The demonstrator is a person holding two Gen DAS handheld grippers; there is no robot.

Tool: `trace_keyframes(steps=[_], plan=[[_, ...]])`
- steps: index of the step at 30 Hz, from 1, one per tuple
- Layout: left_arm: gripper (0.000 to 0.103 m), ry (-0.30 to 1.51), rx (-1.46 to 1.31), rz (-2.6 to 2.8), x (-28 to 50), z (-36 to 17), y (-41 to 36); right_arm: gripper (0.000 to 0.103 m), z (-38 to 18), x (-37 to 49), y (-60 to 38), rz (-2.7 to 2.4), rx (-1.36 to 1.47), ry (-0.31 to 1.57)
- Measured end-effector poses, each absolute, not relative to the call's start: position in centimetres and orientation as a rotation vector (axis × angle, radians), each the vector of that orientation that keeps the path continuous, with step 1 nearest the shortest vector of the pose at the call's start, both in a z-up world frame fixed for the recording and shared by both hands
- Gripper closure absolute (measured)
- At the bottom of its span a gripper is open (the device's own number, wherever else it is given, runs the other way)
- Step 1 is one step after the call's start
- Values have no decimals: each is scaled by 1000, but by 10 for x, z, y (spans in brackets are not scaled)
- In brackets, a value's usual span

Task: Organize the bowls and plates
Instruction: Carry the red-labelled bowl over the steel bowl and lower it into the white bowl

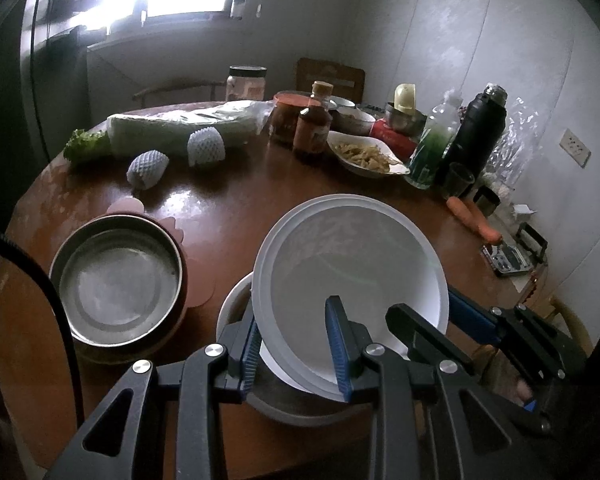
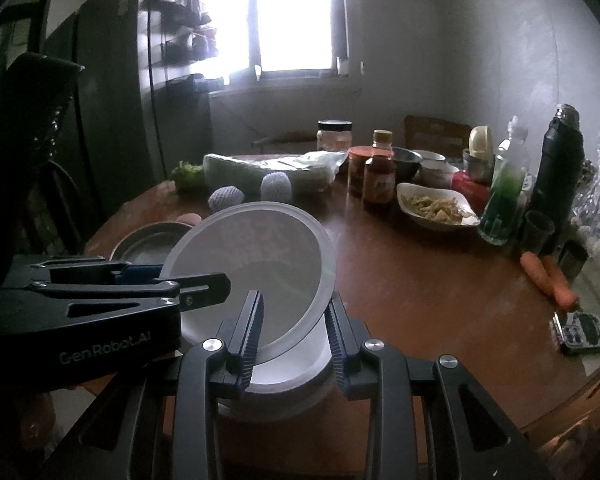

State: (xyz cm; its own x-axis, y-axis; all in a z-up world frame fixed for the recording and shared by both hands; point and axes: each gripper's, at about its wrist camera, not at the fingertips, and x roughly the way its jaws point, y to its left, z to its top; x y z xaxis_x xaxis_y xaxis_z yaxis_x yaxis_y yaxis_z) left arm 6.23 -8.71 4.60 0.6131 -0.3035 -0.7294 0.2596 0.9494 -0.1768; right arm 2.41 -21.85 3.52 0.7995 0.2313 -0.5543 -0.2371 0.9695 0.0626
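Round brown table (image 1: 260, 200) bears 1 tilted white bowl (image 1: 352, 264); both grippers' fingers (image 1: 338, 344) clamp its rim.

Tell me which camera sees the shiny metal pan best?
The left wrist view. There the metal pan lies whole and near on the table, so you can look down on its round bottom. In the right wrist view the pan is only a sliver, hidden behind the tilted white bowl and the left tool.
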Motion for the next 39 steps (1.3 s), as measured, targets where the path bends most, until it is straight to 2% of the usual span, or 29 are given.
trace_keyframes(steps=[39], plan=[[72,923,-36,-322,76,13,-96,69,1,39,-221,243,-12,668]])
